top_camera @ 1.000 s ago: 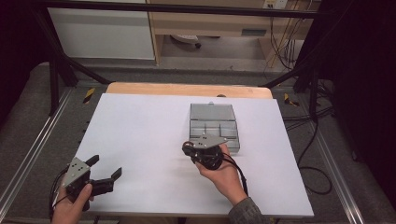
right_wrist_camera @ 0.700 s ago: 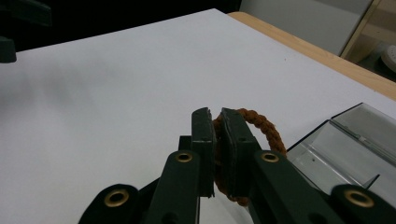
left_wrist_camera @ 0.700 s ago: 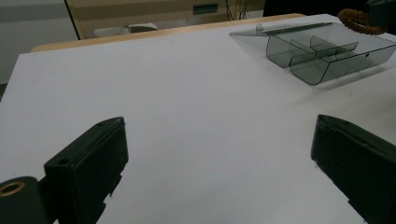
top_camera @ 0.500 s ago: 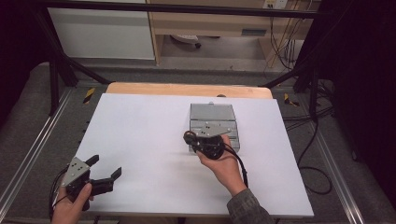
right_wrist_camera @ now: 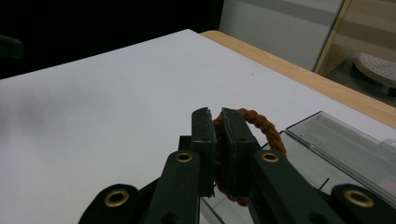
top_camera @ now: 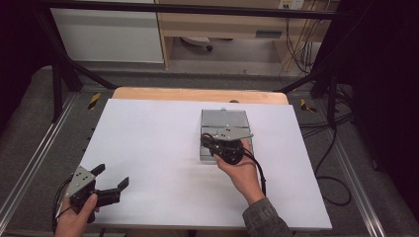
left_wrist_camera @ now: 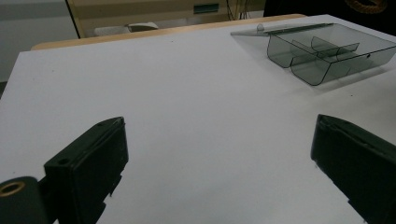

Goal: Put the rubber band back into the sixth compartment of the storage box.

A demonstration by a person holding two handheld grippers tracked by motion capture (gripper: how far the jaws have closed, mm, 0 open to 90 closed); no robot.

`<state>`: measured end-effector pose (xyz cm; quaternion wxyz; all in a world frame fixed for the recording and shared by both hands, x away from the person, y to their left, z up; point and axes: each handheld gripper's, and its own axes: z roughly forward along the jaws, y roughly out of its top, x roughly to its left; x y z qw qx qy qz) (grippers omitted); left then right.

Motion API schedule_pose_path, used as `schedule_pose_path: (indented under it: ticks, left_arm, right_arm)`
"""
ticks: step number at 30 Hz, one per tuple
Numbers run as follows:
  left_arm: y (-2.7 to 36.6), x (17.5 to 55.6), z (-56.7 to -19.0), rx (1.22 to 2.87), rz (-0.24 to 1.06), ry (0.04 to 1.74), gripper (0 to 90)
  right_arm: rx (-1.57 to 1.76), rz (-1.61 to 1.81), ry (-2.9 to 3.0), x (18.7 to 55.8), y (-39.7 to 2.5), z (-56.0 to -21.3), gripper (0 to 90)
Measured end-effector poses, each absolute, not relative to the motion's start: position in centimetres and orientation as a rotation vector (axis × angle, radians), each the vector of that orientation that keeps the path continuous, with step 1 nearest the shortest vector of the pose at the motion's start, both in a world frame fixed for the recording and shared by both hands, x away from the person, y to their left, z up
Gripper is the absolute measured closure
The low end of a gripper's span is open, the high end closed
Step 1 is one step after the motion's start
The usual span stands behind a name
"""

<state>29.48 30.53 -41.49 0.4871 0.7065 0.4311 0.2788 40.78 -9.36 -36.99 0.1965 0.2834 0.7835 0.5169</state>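
Clamping brown rope ring (right_wrist_camera: 254, 126), right gripper (right_wrist_camera: 217, 116) has jaws nearly together, loop pinched between them, arching up past right jaw. High view: right gripper (top_camera: 210, 143) sits over near-left corner of clear divided box (top_camera: 225, 118), ring hard to make out there. Box (left_wrist_camera: 327, 51) rests right of centre on white table (top_camera: 148, 148), lid lying open on far side. Left gripper (top_camera: 112, 183) low at near-left table corner, jaws spread wide, nothing between them, well apart from box.
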Motion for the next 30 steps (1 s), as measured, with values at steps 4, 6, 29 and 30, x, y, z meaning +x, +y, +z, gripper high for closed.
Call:
schedule_pose_path:
  ticks: [4, 6, 29, 30]
  left_arm:
    - [30.5, 29.5, -41.5, 1.717, 0.676, 1.049, 4.2]
    - [30.5, 29.5, -41.5, 1.719, 0.676, 1.048, 4.2]
    - [30.6, 29.5, -41.5, 1.716, 0.679, 1.058, 4.2]
    - [30.6, 29.5, -41.5, 1.715, 0.678, 1.058, 4.2]
  right_arm:
    - [0.82, 1.447, 2.176, 41.0, -9.9, -37.0, 84.4]
    - [0.826, 1.447, 2.172, 41.0, -10.1, -37.0, 84.3]
    - [0.944, 1.436, 2.076, 41.7, -13.9, -36.9, 84.4]
    - [0.948, 1.435, 2.074, 41.7, -14.1, -36.8, 84.3]
